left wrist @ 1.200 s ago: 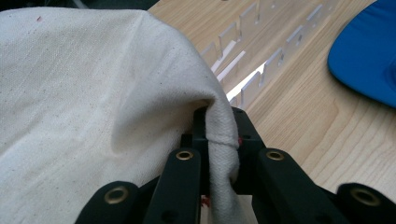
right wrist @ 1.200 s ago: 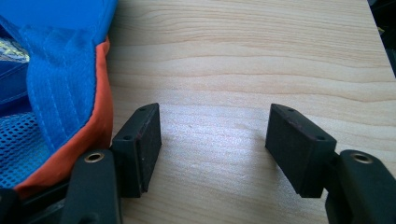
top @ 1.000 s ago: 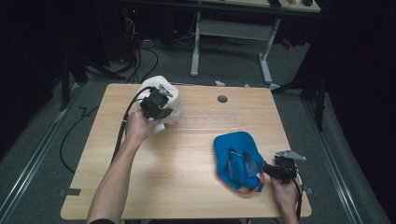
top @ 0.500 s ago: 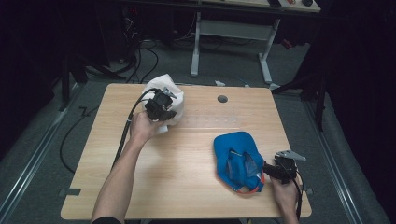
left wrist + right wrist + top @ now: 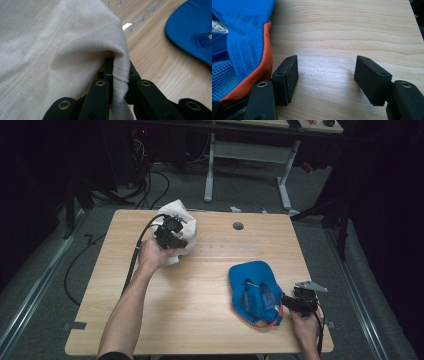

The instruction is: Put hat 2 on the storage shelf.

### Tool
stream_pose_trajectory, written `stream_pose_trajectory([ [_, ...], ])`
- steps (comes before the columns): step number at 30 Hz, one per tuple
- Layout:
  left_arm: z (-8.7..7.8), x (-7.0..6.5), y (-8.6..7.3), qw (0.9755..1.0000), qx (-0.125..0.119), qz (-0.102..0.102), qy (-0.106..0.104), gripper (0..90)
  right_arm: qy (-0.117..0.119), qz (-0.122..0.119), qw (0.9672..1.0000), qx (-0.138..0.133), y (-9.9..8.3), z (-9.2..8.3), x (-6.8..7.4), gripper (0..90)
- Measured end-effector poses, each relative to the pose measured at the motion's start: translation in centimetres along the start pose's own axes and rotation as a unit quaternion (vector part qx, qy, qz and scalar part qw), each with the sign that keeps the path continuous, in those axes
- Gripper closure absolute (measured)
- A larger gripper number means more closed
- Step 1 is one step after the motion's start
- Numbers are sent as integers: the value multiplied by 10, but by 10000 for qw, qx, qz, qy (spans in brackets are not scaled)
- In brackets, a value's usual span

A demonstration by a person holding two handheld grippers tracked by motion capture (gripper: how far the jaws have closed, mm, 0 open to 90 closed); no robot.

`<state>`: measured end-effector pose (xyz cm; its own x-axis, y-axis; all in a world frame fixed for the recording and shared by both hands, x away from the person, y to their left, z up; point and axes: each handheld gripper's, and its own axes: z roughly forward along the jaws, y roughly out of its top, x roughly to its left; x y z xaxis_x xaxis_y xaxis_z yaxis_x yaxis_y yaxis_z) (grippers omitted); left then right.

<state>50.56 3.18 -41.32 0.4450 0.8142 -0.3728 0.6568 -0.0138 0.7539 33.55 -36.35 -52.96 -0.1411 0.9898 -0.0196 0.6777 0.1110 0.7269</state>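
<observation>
Dark floor with cables surrounds a light wooden table (image 5: 200, 295). At the table's far left lies a crumpled white cloth (image 5: 181, 222). The left gripper (image 5: 176, 240), held in the person's left hand (image 5: 152, 255), is clamped on a fold of that cloth; in the left gripper view the fabric edge is pinched tight between the black jaws. At the near right lies a blue cap (image 5: 252, 287) with an orange rim, upside down. The right gripper (image 5: 289, 301) rests just beside the cap, jaws wide apart over bare wood, one jaw close against the orange rim, gripping nothing.
</observation>
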Motion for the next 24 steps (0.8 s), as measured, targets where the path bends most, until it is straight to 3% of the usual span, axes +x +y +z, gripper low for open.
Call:
stream_pose_trajectory([
  [3, 3, 3, -1, 9999, 74, -57, 113, 857, -1, 9, 10000, 2, 0, 0, 0, 361],
  [4, 8, 3, -5, 9996, 206, -1, 211, 857, 0, 11, 10000, 2, 0, 0, 0, 361],
  [7, 11, 3, -7, 9999, 12, -6, 172, 856, 1, 15, 10000, 2, 0, 0, 0, 360],
  [14, 10, 6, -7, 9997, -128, -121, 165, 824, 8, 18, 10000, -7, 0, 0, 1, 360],
  [18, 10, 7, -10, 9995, -187, -147, 230, 627, 7, 18, 10000, -7, 0, 0, 1, 360],
  [24, -3, 6, -8, 9977, -607, -238, 162, 445, 7, 18, 10000, -7, 0, 0, 1, 360],
])
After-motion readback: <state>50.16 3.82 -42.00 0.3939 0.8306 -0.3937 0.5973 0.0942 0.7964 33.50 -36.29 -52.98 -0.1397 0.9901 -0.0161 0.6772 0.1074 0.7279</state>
